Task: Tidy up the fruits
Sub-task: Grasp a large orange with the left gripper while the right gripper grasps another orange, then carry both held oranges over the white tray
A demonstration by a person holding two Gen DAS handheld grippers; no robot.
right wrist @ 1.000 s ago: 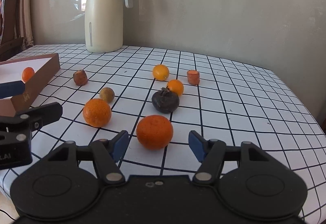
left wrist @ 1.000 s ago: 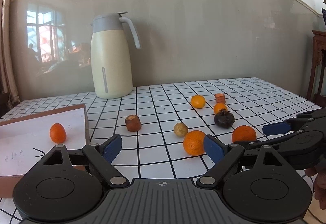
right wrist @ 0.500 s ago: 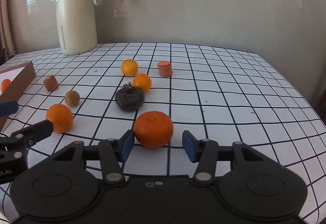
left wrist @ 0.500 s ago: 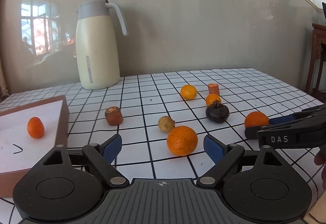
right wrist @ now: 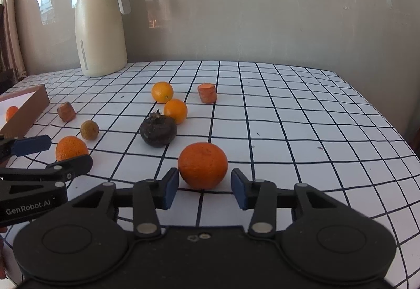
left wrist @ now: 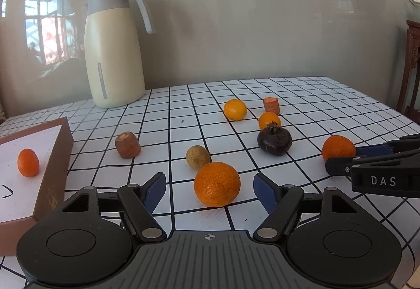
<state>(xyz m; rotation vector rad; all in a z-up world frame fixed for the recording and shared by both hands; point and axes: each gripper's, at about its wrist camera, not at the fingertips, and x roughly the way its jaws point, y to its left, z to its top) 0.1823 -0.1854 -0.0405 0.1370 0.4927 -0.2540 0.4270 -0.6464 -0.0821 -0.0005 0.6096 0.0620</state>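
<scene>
Grid-patterned white cloth covers the table [left wrist: 302, 94], set against a grey wall; a cream thermal jug [left wrist: 114, 52] stands upright at the far left. One container is in view: a shallow brown-walled box [left wrist: 56, 155] with a white floor at the table's left edge; it holds a single small orange fruit [left wrist: 28, 162], and a black pen mark shows on the floor near it.

Loose on the cloth: two carrot stubs, two small yellow-orange citrus, one dark purple fruit [left wrist: 274, 140] with a dried calyx, one small tan fruit [left wrist: 197, 156], and two larger oranges with pitted skin.

Left gripper [left wrist: 209, 192]: released, jaws closing; the near orange [left wrist: 217, 184] lies between the blue pads, clear of both, touching the tan fruit.

Right gripper [right wrist: 205, 188]: jaws closing on the second orange [right wrist: 202, 165]; the left pad sits at its skin, a narrow gap shows at the right pad; the fruit rests on the table, ungrasped.
</scene>
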